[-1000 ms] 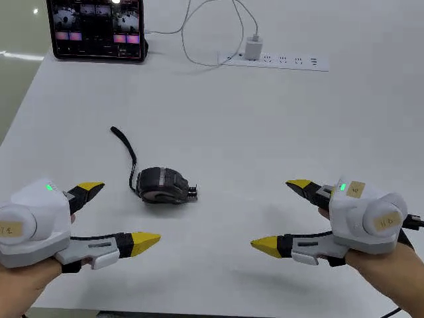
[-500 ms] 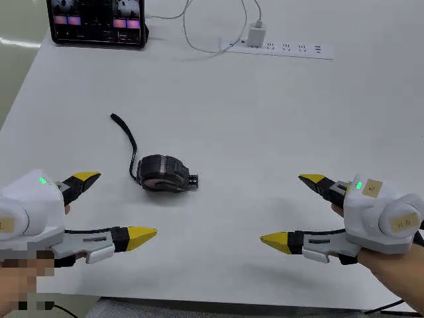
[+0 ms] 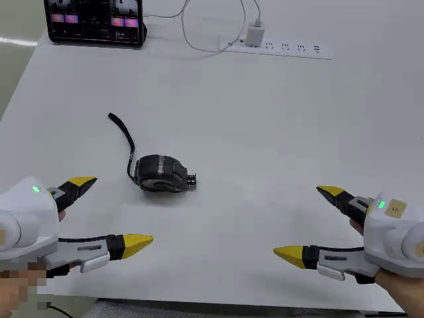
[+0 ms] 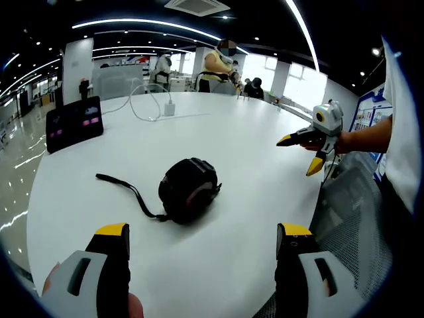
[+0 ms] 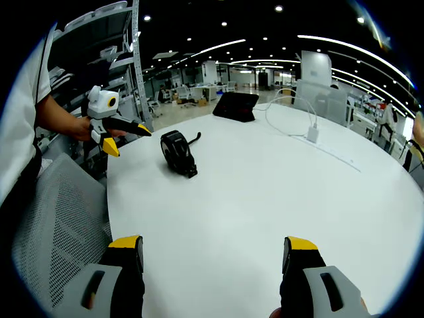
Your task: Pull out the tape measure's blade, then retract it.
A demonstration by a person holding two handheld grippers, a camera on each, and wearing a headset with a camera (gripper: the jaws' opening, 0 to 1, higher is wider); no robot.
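1. Left gripper point(image 3: 112, 210): jaws spread wide, yellow tips well apart, nothing between them. It hangs low over the near-left edge of the desk point(image 3: 278, 132).
2. Right gripper point(image 3: 306, 222): same story, jaws spread and empty, over the near-right edge of the desk.
3. Tape measure point(image 3: 161, 173): dark round case lying on the desk, left of centre. It's between the 2 grippers, nearer the left one, and touches neither.
4. Blade not pulled out; just the small hook end pokes from the right side of the case.
5. Black strap point(image 3: 124, 139) comes off the left side of the case and trails loose across the desk twd the far-left.
6. Far edge: tablet point(image 3: 93, 20) w/ lit screen at far-left. A white power strip point(image 3: 285, 48) is off to its right w/ a white charger point(image 3: 254, 33) plugged in. A white cable point(image 3: 192, 40) loops over the desk from the charger twd the tablet.
7. Left gripper view: tape measure sits ahead, about midway btw the two jaws, w/ the right gripper held off to the right.
8. Right gripper view: tape measure lies ahead-left, and the left gripper is just beyond it.
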